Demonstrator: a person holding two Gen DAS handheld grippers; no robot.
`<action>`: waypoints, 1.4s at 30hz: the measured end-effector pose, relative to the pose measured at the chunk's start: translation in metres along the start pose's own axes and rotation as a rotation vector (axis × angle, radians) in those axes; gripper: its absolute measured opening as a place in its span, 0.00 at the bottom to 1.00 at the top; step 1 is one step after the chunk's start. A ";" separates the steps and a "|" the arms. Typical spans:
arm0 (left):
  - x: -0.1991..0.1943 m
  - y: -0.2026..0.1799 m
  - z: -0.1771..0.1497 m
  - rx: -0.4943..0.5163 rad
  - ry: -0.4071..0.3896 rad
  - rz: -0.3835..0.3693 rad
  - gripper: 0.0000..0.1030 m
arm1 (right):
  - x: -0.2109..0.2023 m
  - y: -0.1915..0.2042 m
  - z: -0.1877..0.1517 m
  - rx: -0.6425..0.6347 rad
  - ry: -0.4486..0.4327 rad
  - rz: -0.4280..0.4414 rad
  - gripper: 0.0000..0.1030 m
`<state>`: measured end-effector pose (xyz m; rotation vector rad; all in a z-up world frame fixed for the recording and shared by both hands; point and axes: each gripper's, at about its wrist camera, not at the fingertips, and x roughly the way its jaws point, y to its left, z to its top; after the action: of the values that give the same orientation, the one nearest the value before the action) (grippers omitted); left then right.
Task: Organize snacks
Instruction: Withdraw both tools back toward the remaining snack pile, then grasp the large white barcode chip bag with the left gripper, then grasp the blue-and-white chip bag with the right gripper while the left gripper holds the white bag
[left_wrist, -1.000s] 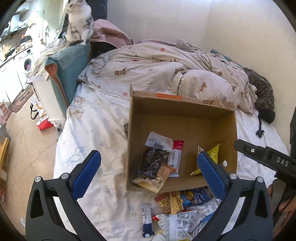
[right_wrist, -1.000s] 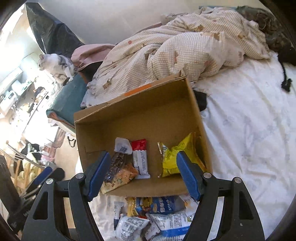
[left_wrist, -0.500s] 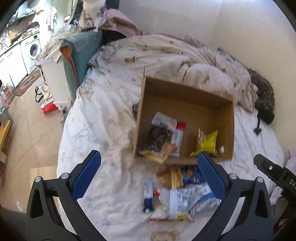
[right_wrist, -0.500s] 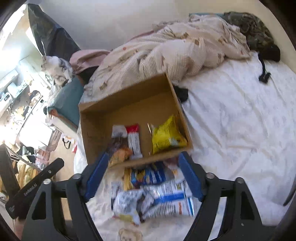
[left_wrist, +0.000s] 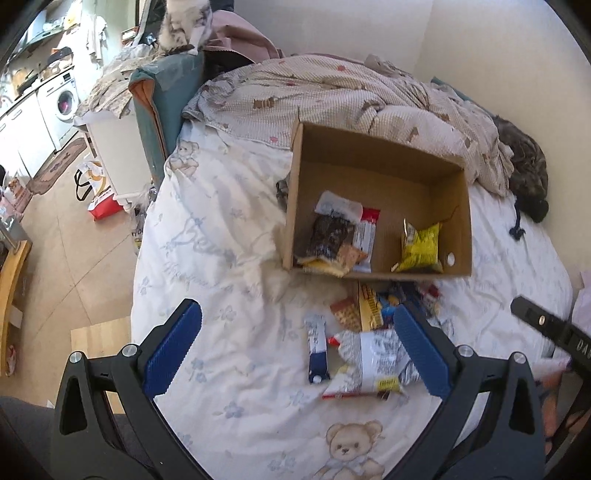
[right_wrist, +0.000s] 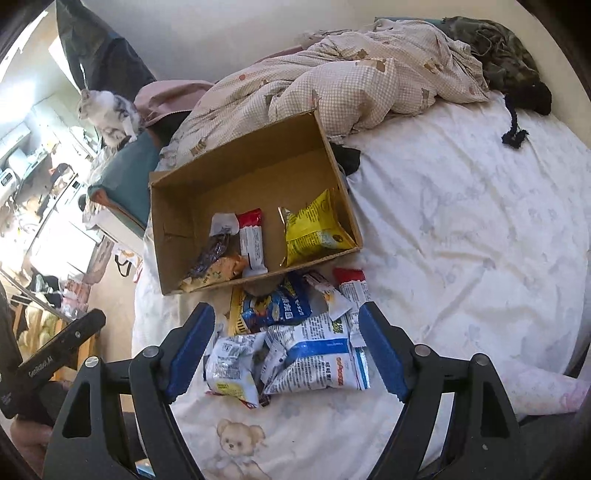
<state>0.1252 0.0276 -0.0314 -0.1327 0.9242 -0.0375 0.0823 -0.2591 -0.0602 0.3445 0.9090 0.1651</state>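
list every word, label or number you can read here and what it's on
"GenRobot.AI": on the black body of the left tool, seen from the right wrist.
"DA", cut off at the picture's edge: on the black body of the right tool, seen from the left wrist.
Print on the white and blue bag, blue bag and yellow bag: too blurred to read.

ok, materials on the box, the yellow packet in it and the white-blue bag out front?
Box: corrugated cardboard, matte brown, with raw cut edges and folded walls.
Yellow packet: looks like thin plastic film, glossy, crinkled, with a silvery torn top edge.
White-blue bag: likely the same kind of printed film, creased and shiny.
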 end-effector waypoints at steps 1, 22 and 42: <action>0.000 0.000 -0.003 0.001 0.007 0.001 1.00 | -0.001 0.000 -0.001 -0.002 0.000 -0.003 0.80; 0.080 -0.015 -0.044 -0.066 0.363 -0.059 0.99 | 0.042 -0.041 -0.011 0.243 0.196 0.096 0.80; 0.120 -0.066 -0.062 0.031 0.483 -0.110 0.34 | 0.053 -0.053 -0.009 0.279 0.231 0.077 0.80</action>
<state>0.1494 -0.0551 -0.1548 -0.1485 1.3973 -0.1920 0.1069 -0.2919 -0.1241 0.6292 1.1512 0.1510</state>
